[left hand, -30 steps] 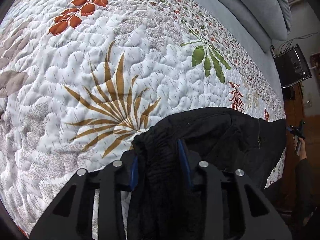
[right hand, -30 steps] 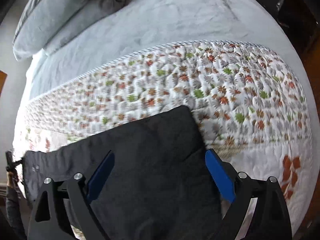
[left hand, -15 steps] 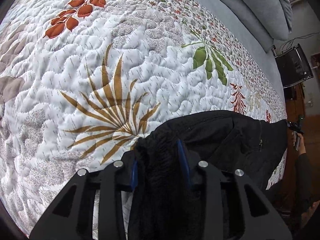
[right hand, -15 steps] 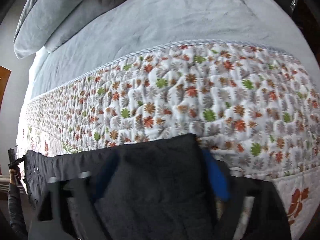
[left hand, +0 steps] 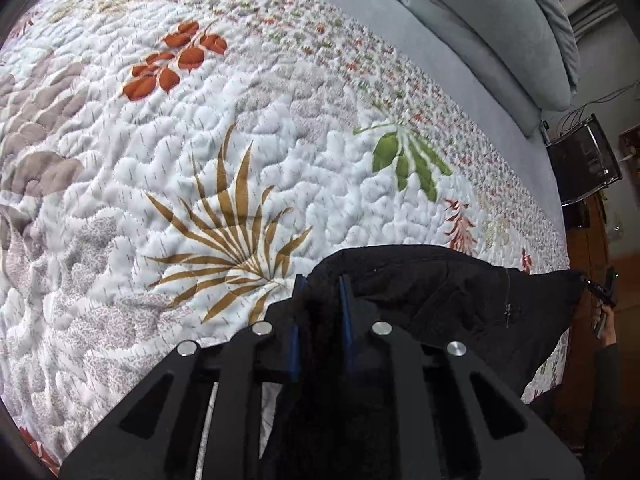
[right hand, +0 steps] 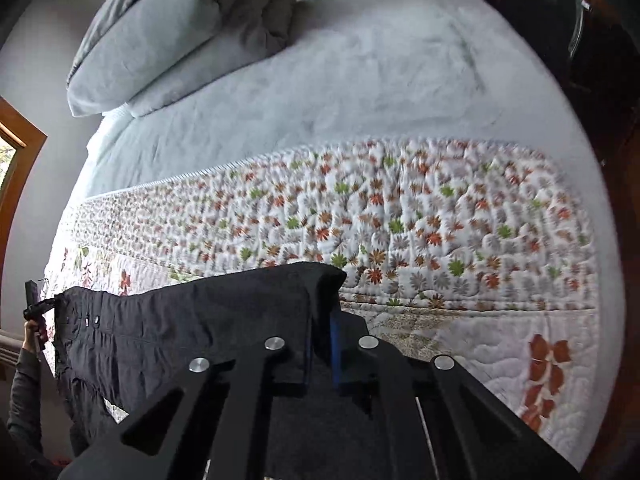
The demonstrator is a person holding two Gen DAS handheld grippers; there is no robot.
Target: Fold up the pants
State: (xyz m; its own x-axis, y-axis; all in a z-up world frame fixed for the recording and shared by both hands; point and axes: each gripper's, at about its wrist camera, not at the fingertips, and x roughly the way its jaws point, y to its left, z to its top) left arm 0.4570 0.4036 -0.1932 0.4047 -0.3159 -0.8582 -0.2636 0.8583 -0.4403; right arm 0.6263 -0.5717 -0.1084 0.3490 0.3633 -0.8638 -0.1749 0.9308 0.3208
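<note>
Black pants (left hand: 440,292) lie stretched along the near edge of a floral quilt (left hand: 200,140). My left gripper (left hand: 320,284) pinches a bunched end of them, its jaws closing, blue pads pressed into the fabric. In the right wrist view the pants (right hand: 192,320) run off to the left. My right gripper (right hand: 322,312) is shut on their near corner, which drapes over its left finger and hides that tip. Each view shows the person's other hand (left hand: 604,320) (right hand: 32,332) at the far end of the pants.
Grey pillows (right hand: 160,40) are stacked at the head of the bed on a grey sheet (right hand: 360,80). A dark box on wooden furniture (left hand: 584,164) stands beside the bed. A wooden window frame (right hand: 16,140) is on the wall at left.
My right gripper went from wide open over the pants to shut on their corner and rose, lifting the fabric. My left gripper's jaws narrowed on the bunched end.
</note>
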